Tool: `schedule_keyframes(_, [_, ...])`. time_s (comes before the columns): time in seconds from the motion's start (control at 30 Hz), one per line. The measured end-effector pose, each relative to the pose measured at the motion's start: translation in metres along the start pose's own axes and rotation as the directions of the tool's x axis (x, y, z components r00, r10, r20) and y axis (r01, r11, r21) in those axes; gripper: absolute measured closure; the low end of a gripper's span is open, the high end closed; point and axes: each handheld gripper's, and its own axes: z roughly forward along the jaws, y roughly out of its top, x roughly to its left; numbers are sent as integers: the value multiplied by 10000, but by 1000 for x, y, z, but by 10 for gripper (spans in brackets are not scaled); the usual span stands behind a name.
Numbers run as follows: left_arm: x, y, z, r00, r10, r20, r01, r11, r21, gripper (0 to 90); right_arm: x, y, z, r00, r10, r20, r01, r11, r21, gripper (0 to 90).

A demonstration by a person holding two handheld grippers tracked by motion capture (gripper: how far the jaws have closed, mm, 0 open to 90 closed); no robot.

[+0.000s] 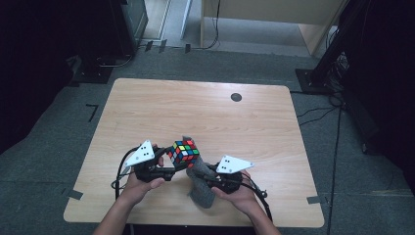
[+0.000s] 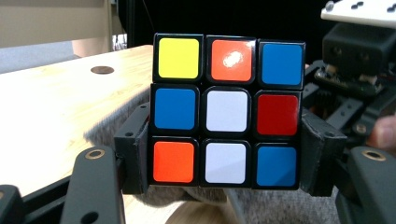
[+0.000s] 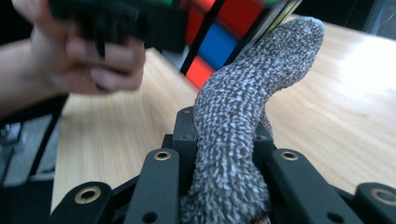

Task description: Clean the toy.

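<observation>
Both my forearms come in from the near edge of the table (image 1: 147, 98), hands close together over its near-middle part. My left hand (image 1: 142, 178) wraps the left gripper (image 1: 166, 164) from below, wrist angled inward, jaws pointing toward my right side and clamped on the cube (image 1: 184, 151). In the left gripper view the two black jaws press the cube's (image 2: 227, 111) lower left and right sides, and the cube sits upright, lifted clear of the wood. My right hand (image 1: 235, 193) grips the right gripper (image 1: 205, 172) low, pointed inward and forward. Its jaws pinch the grey sock (image 1: 200, 188), which in the right gripper view rises between them and bends over, its tip (image 3: 299, 37) against the cube's underside. The sock's lower end lies on the table.
</observation>
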Motion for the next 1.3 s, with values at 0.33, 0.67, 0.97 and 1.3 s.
schedule_keyframes(0.33, [-1,0,1,9999,84,-122,-84,10000,30,342,-3,5,-10,9989,231,413,-196,9964,-825,728])
schedule_keyframes(0.67, [-2,-1,3,10000,55,56,-56,9999,156,342,-6,11,-23,9963,153,845,-33,9902,-1395,727])
schedule_keyframes(0.97, [-1,0,0,9998,-33,-213,29,9999,-156,342,3,4,-4,9975,-413,577,428,9988,-251,726])
schedule_keyframes(1.3, [-2,-4,2,9913,-614,-1162,515,9949,-867,341,5,4,3,9920,1203,393,-1178,9911,-618,729])
